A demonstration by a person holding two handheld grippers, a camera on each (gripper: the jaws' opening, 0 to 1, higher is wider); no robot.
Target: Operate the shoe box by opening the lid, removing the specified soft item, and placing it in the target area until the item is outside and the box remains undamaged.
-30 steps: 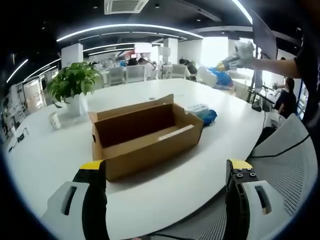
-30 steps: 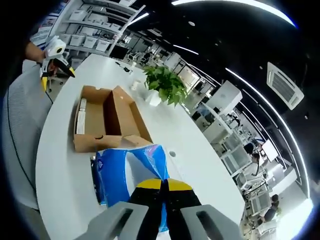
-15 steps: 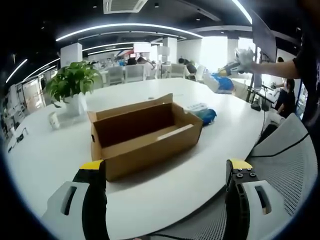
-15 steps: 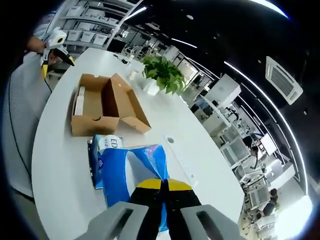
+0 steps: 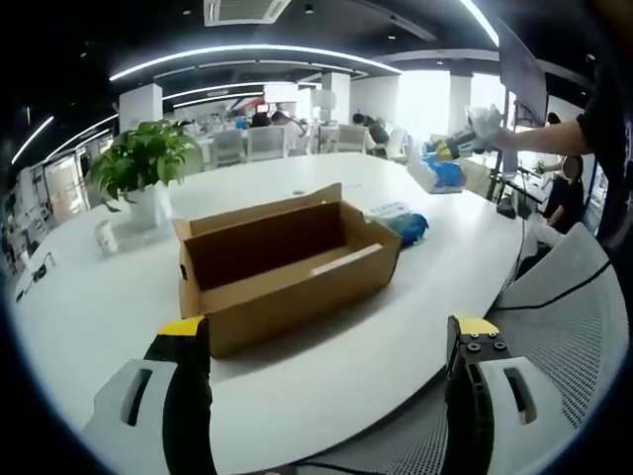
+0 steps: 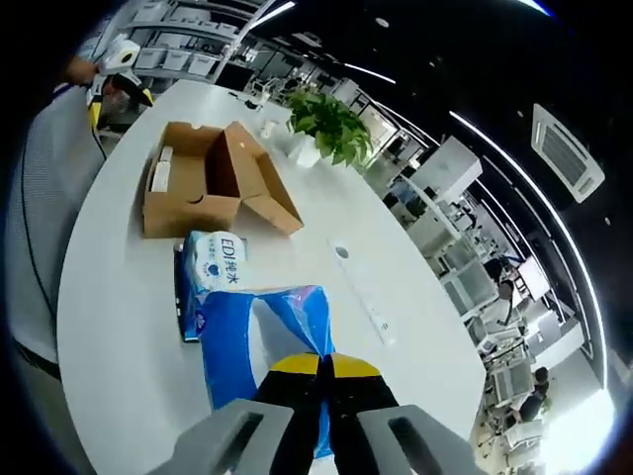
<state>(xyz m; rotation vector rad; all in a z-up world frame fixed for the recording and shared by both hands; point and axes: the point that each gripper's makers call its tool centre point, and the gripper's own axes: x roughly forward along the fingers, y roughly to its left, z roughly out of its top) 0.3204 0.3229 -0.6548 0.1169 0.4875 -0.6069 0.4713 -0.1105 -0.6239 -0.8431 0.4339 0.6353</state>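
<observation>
Well, the big white table (image 5: 89,307) carries it all, and the soft item is already out of the box. The shoe box (image 5: 282,262) sits mid-table with its lid folded back, its long axis running left to right in the left gripper view; inside I see only a pale strip along the right wall, otherwise bare cardboard. Past its far right end lie a pale tissue pack (image 6: 220,263) and something blue, just beside the box.

The right gripper (image 6: 323,381) has its jaws pressed together on the blue soft pack (image 6: 262,341), holding it in the air above the table, well to the far right of the box. In the right gripper view the table below it is bare past the tissue pack, so setting it down there looks like the remaining step, and this hand is plainly the one to do it.

The left gripper (image 5: 326,341) hangs at the near edge, jaws wide apart, holding nothing, with the box straight ahead. A potted plant (image 5: 143,168) stands far left.
</observation>
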